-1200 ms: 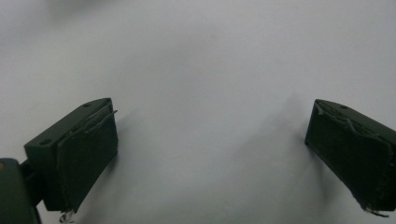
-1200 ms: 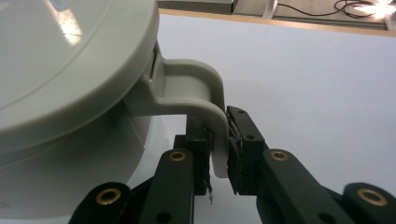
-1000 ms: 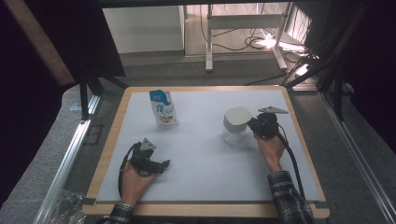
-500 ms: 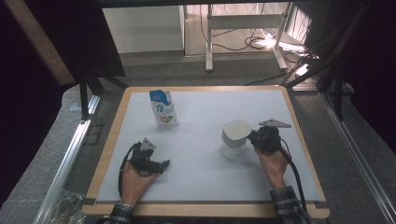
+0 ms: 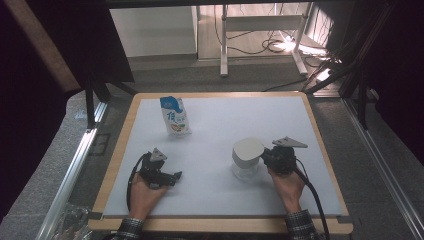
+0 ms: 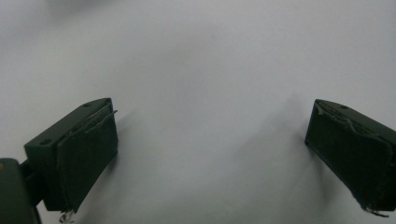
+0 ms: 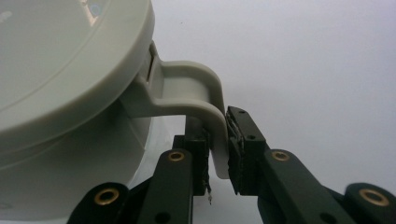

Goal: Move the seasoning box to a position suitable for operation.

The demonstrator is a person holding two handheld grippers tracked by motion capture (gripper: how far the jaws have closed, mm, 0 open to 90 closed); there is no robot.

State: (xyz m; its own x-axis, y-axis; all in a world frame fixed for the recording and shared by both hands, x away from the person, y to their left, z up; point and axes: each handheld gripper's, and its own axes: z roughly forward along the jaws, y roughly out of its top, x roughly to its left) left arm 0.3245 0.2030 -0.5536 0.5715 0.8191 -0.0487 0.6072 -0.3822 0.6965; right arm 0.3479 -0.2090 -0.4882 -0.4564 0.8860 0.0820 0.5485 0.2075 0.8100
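The table (image 5: 220,200) was a white board with a wooden rim, and on it stood a carton (image 5: 175,116) toward the far left, well apart from the rest. Nearer the right side stood a jug (image 5: 246,160), a clear body under a pale grey lid, with a handle (image 7: 205,100) looping out from the lid's rim and down. The right gripper (image 5: 274,156) sat just beside the jug, its jaws nearly together and clamped on the lower leg of that handle, one pad (image 7: 236,149) pressed on either face. The left gripper (image 5: 165,176) rested low over bare table at the near left, jaws spread wide with nothing between them. The step in hand looked like carrying the jug by its handle across the board. The next move probably called for a firm, level hold so the jug neither swung nor tipped about the thin handle, and for a clear spot to set it down, with the idle left gripper ready to steady it.
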